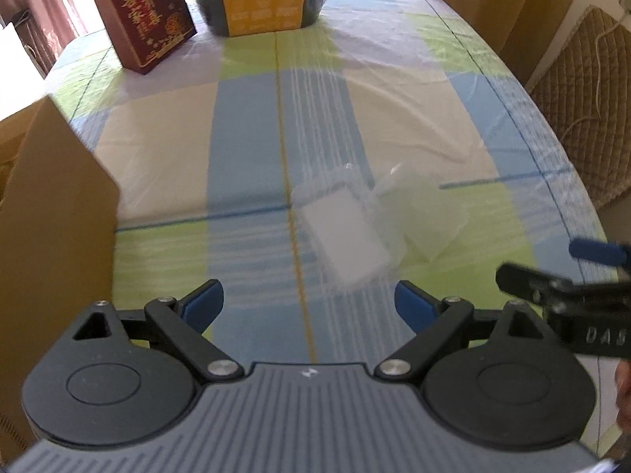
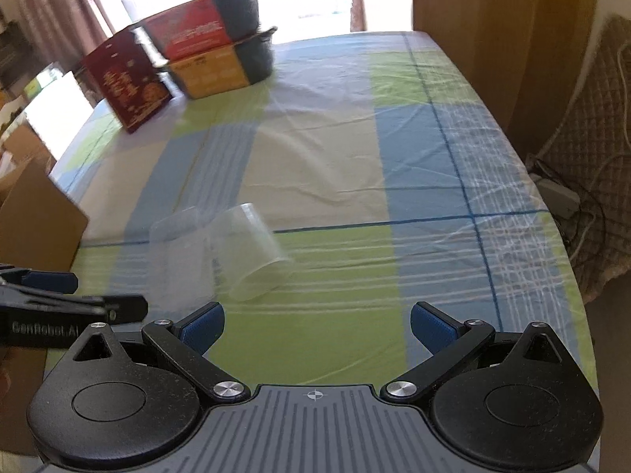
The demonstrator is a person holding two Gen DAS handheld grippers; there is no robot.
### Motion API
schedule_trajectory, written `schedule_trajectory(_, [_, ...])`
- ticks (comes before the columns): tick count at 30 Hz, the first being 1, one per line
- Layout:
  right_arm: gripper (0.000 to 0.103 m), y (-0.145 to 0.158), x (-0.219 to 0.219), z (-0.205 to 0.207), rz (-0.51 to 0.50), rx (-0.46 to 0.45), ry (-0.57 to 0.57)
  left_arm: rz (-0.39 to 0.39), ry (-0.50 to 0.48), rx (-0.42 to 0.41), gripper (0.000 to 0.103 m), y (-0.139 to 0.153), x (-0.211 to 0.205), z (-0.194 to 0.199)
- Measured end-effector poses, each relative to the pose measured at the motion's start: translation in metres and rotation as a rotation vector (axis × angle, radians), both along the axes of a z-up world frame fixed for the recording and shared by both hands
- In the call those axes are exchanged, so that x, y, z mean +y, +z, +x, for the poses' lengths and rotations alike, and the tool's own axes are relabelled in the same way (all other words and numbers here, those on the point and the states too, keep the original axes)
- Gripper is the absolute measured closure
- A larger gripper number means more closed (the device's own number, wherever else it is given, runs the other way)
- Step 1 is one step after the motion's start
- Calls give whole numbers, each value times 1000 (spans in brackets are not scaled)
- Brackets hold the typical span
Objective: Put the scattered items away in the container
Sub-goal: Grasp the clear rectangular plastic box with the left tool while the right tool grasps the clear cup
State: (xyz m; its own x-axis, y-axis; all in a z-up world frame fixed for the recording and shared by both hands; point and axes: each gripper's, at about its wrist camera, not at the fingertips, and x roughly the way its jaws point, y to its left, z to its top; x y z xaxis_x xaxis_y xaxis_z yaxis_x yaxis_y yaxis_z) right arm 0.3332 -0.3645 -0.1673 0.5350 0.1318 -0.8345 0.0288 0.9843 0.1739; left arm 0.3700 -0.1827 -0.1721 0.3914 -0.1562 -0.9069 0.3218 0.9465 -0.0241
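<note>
**Now: two clear cups on the cloth, neither picked up**

Item 1, cups. Two clear plastic cups lie on their sides on the checked tablecloth point(image 2: 394, 165), near the table's front edge. Right cup point(image 2: 252, 252): its long axis runs diagonally, its wide mouth toward the right gripper, its narrower base away and to the left. Left cup point(image 1: 347, 236): much blurred; it lies just beside the other, perhaps touching, and roughly parallel. Which end of it is the mouth I cannot say with confidence.

Item 2, grippers. Left gripper point(image 1: 309, 303): fingers spread wide, nothing between them, held above the cloth just short of the left cup. Right gripper point(image 2: 317, 325): fingers likewise wide apart and empty, the right cup ahead and to its left.

Item 3, container. Cardboard box point(image 1: 55, 213), at the table's left edge, well apart from the cups; presumably the container meant.

Item 4, other. Red carton point(image 1: 146, 19) and stacked food tubs point(image 1: 260, 4) at the far end, not in the way.

Advice, as judgement only. Thin clear cups crush and roll. Best to close across the body near the rim, square to the long axis, with light pressure. The right gripper likely needs to shift left first. Take one cup at a time, so the neighbour is not knocked off the edge.
</note>
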Motion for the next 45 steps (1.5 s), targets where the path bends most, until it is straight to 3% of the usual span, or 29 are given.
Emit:
schedule_trajectory(4, [0, -2, -15, 5, 15, 10, -55, -24, 1, -6, 13, -5, -14, 21])
schedule_trajectory(10, [0, -5, -22, 7, 11, 16, -77, -50, 5, 43, 27, -27, -22, 43])
schedule_trajectory(12, [0, -5, -21, 7, 3, 16, -70, -61, 3, 64, 42, -33, -22, 46])
schedule_trajectory(14, [0, -5, -20, 7, -2, 15, -64, -53, 6, 71, 51, -37, -17, 46])
schedule_trajectory(21, [0, -5, -13, 8, 0, 3, -35, -26, 10, 57, 52, -37, 7, 37])
schedule_trajectory(24, [0, -5, -7, 9, 0, -9, -6, -13, -4, 44, 43, -38, 5, 44])
schedule_trajectory(26, [0, -5, -3, 9, 3, -24, 20, -5, -13, 51, 51, -41, 3, 48])
schedule_trajectory(29, [0, -5, 3, 11, 5, -52, 64, -12, -5, 57, 51, -43, 9, 44])
schedule_trajectory(36, [0, -10, 25, 28, 0, -120, 218, 61, 117, 48, 51, -41, 37, 14])
schedule_trajectory(43, [0, -34, 51, 52, -70, -130, 333, 24, 228, 60, 51, -40, 60, 20])
schedule_trajectory(45, [17, -42, 56, 59, -86, -122, 347, 14, 226, 64, 51, -40, 59, 24])
